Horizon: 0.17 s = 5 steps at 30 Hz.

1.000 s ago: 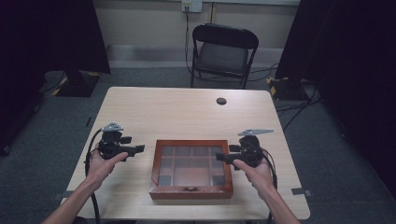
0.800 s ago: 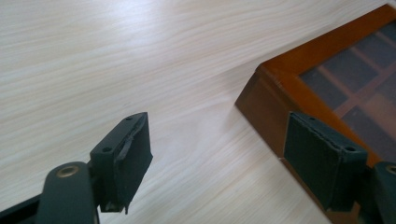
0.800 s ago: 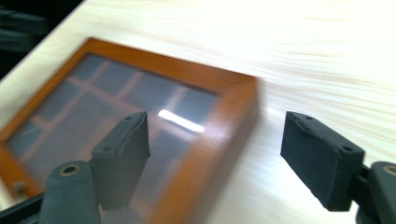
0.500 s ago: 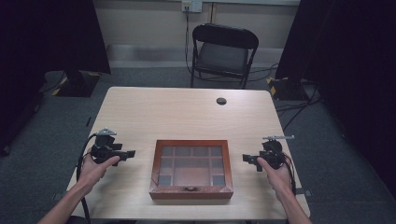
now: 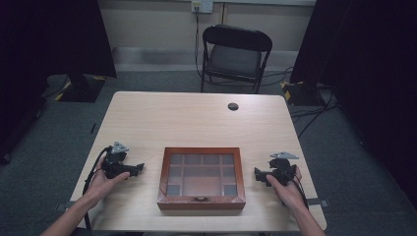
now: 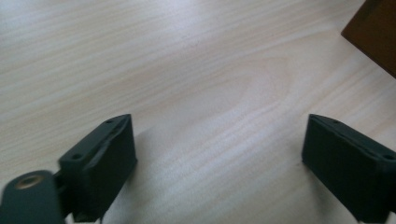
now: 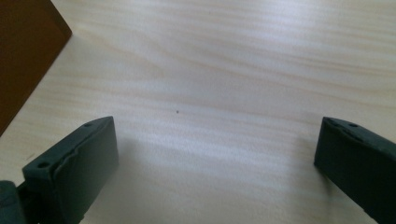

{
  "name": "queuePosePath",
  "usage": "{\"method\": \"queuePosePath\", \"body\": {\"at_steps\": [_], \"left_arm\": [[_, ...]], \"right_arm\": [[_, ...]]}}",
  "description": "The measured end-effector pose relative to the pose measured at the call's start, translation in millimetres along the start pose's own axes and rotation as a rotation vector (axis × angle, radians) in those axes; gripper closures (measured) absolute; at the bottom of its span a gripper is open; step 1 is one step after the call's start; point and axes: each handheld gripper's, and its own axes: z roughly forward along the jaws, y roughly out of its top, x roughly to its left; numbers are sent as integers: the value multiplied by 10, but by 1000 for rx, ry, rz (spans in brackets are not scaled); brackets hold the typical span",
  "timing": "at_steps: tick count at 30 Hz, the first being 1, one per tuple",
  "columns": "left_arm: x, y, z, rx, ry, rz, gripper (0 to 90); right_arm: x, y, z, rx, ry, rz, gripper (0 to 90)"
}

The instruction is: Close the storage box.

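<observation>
Both claws, left (image 5: 139,167) and right (image 5: 257,172), gape empty beside box (image 5: 201,178) on pale table (image 5: 196,118).

My left gripper (image 6: 219,163) hangs over bare bench (image 6: 187,70), its jaws wide apart with nothing between them. They have just been opening. A corner of the wooden box (image 6: 376,32) sits at upper right.

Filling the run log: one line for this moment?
left gripper: open, empty | right gripper: open, empty | wooden box: lid shut, between them, untouched

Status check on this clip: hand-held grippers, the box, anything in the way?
Left hand-held gripper open, empty, jaws just opened, left of box. Right hand-held gripper the same, right of it. Box lid shut, untouched. Nothing in the way on the table.
</observation>
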Motion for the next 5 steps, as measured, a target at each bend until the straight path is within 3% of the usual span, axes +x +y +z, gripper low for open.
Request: {"method": "queuePosePath", "body": {"at_steps": [5], "left_arm": [[-8,0,2,2,9,-9,61]], "right_arm": [[5,1,2,-1,-3,4,0]]}}
